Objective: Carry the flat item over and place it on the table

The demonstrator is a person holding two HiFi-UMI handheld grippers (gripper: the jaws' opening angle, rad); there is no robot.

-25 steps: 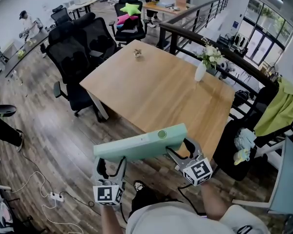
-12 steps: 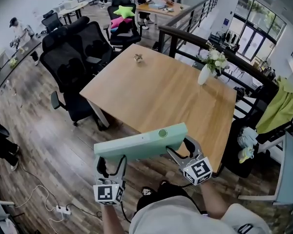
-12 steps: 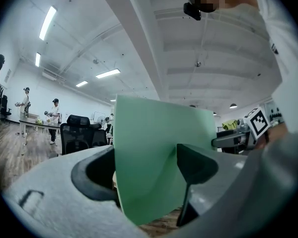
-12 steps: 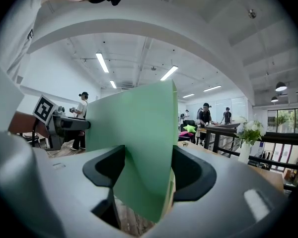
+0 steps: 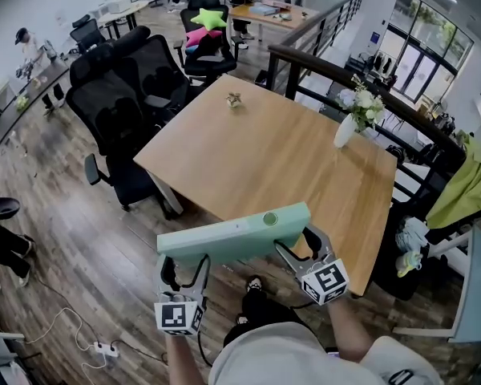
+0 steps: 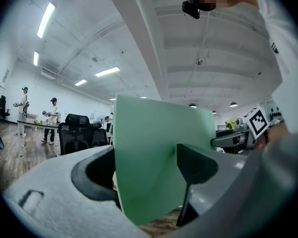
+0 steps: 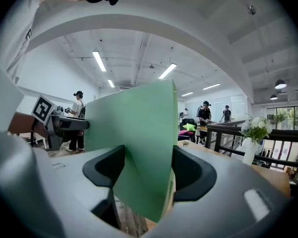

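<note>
The wooden floor takes up most of the head view. On it stands a broad wooden desk, set cornerwise to the person, with black office chairs along its left edge. Most of the desk top is bare, which leaves plenty of room for putting something down. The task's thing, a pale green binder, is not on the desk yet. It hangs in the air just short of the near edge, apparently over the floor, lying roughly level with its spine towards the desk. It is carried from two ends, probably because a wide, flat thing would sag or swing if held at one point. The left gripper grips it near its left end and the right gripper near its right end, both from the person's side. In each gripper view the green cover stands between the two dark pads, and the jaws are clamped on the binder at about the width of its edge, with no gap showing. A white vase of flowers stands by the far right edge near the right corner, and a small trinket sits close to the far corner. Both are well away from the near edge, so the likely landing spot looks free.
</note>
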